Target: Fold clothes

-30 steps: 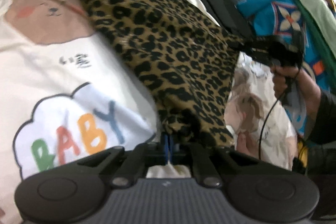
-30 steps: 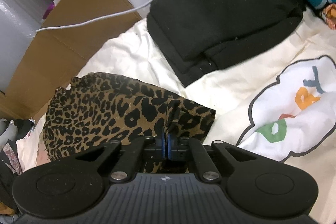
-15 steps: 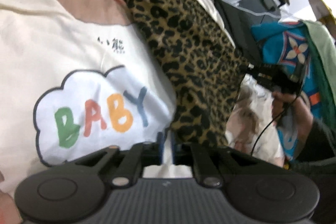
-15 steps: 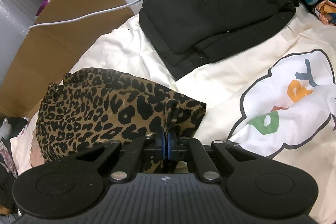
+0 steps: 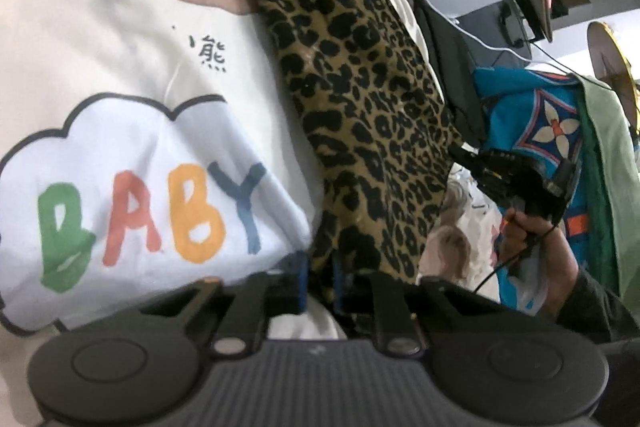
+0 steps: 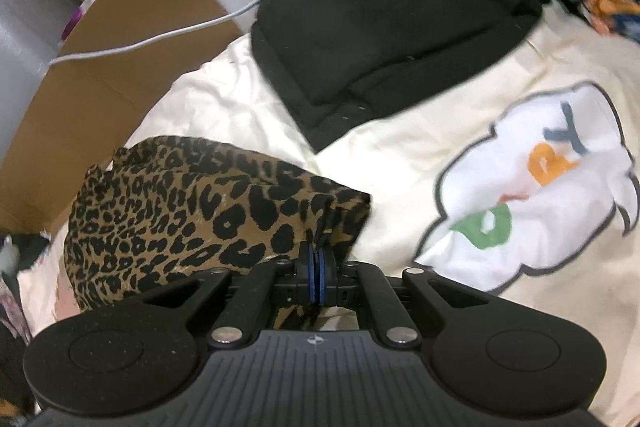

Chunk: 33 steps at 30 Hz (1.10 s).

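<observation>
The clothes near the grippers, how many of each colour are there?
Leopard-print garment: 1
Black folded garment: 1
Teal patterned garment: 1
Green garment: 1
Total: 4

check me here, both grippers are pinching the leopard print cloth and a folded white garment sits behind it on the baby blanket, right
Not quite: the folded garment is black, not white, as the right wrist view shows. The rest holds: the left gripper and right gripper both pinch the leopard print cloth, over the baby blanket.
</observation>
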Tool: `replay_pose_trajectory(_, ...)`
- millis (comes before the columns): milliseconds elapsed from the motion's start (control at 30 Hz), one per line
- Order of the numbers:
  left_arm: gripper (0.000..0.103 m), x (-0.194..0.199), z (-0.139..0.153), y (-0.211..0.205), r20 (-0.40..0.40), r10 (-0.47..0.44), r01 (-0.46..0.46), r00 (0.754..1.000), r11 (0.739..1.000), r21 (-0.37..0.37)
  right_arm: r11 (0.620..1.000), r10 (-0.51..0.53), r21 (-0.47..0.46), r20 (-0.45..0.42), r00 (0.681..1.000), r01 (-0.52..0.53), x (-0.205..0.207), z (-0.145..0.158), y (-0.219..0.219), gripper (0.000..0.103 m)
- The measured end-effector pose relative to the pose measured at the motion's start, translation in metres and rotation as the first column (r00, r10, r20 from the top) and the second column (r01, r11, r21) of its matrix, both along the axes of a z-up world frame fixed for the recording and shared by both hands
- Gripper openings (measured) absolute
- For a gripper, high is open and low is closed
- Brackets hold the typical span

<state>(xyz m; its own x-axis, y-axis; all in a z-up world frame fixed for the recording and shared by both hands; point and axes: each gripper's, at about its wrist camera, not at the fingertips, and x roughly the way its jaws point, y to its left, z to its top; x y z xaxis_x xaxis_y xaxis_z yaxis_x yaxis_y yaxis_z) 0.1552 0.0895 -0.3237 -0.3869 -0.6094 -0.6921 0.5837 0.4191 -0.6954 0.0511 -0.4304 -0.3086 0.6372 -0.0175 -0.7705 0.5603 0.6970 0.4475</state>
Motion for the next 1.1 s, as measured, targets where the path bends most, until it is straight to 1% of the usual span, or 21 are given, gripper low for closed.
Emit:
replay_pose_trajectory(100,0.008,0.003,0.008,0.005,-0.015,0.011,-0.011,1.000,1.000,-0.013,1.000,0.009,-0.013,0.003,1.000,-0.009,0.002,0.002,-0.002,0.001)
replay_pose_trajectory(200,0.008,0.006,0.012,0.010,-0.012,0.024,-0.024,1.000,1.000,-0.015,0.999,0.019,-0.027,0.006,1.000,-0.019,0.004,0.004,-0.004,0.002)
replay_pose_trajectory(333,0.008,0.003,0.008,0.006,-0.002,0.015,-0.015,1.000,1.000,0.001,0.999,0.031,-0.045,0.011,0.999,-0.031,0.007,0.006,-0.006,0.006)
replay_pose_trajectory(367,0.008,0.002,0.007,0.004,-0.003,0.010,-0.010,1.000,1.000,0.006,0.998,0.034,-0.049,0.011,0.999,-0.034,0.008,0.007,-0.007,0.010)
replay_pose_trajectory(467,0.008,-0.001,0.006,0.001,-0.002,0.003,-0.003,1.000,1.000,0.009,0.997,0.044,-0.063,0.014,0.999,-0.043,0.010,0.009,-0.008,0.048)
replay_pose_trajectory(500,0.008,-0.001,0.006,0.000,-0.002,0.003,-0.003,1.000,1.000,0.010,0.997,0.047,-0.067,0.015,0.999,-0.046,0.011,0.009,-0.009,0.048)
replay_pose_trajectory(567,0.008,0.000,0.007,0.001,-0.003,0.005,-0.005,1.000,1.000,0.009,0.998,0.033,-0.045,0.012,0.999,-0.032,0.013,0.004,-0.014,0.046)
replay_pose_trajectory(600,0.008,0.000,0.007,0.001,-0.001,0.005,-0.005,1.000,1.000,0.009,0.999,0.029,-0.038,0.020,0.999,-0.029,0.013,0.003,-0.016,0.038)
replay_pose_trajectory(633,0.008,-0.001,0.008,0.001,0.002,0.005,-0.005,1.000,1.000,0.011,0.998,0.041,-0.043,0.020,0.999,-0.040,0.014,0.003,-0.015,0.027)
replay_pose_trajectory(667,0.008,-0.001,0.009,0.001,0.005,0.004,-0.004,1.000,1.000,0.013,0.997,0.054,-0.049,0.019,0.998,-0.053,0.015,0.004,-0.015,0.002)
replay_pose_trajectory(733,0.007,0.001,0.010,0.003,-0.003,0.017,-0.017,1.000,1.000,0.014,0.995,0.070,-0.068,0.025,0.997,-0.068,0.015,0.007,-0.013,0.002)
replay_pose_trajectory(800,0.007,0.004,0.012,0.007,-0.030,0.043,-0.043,0.999,0.999,0.022,0.993,0.066,-0.101,0.043,0.997,-0.062,0.011,0.016,-0.010,0.001)
replay_pose_trajectory(867,0.007,0.004,0.015,0.008,-0.031,0.042,-0.041,0.999,0.999,0.025,0.989,0.064,-0.137,0.051,0.997,-0.057,0.008,0.026,-0.005,0.001)
replay_pose_trajectory(900,0.007,0.003,0.017,0.008,-0.026,0.037,-0.037,0.999,0.999,0.027,0.988,0.061,-0.141,0.041,0.997,-0.055,0.007,0.027,-0.004,0.001)
replay_pose_trajectory(1033,0.007,0.005,0.012,0.012,-0.012,0.036,-0.035,0.999,0.998,0.054,0.994,0.035,-0.100,-0.010,0.999,-0.036,0.009,0.005,-0.012,0.001)
replay_pose_trajectory(1100,0.008,0.007,0.005,0.010,0.000,0.034,-0.034,0.999,0.996,0.082,0.994,0.038,-0.103,-0.005,0.999,-0.039,0.009,-0.003,-0.010,0.002)
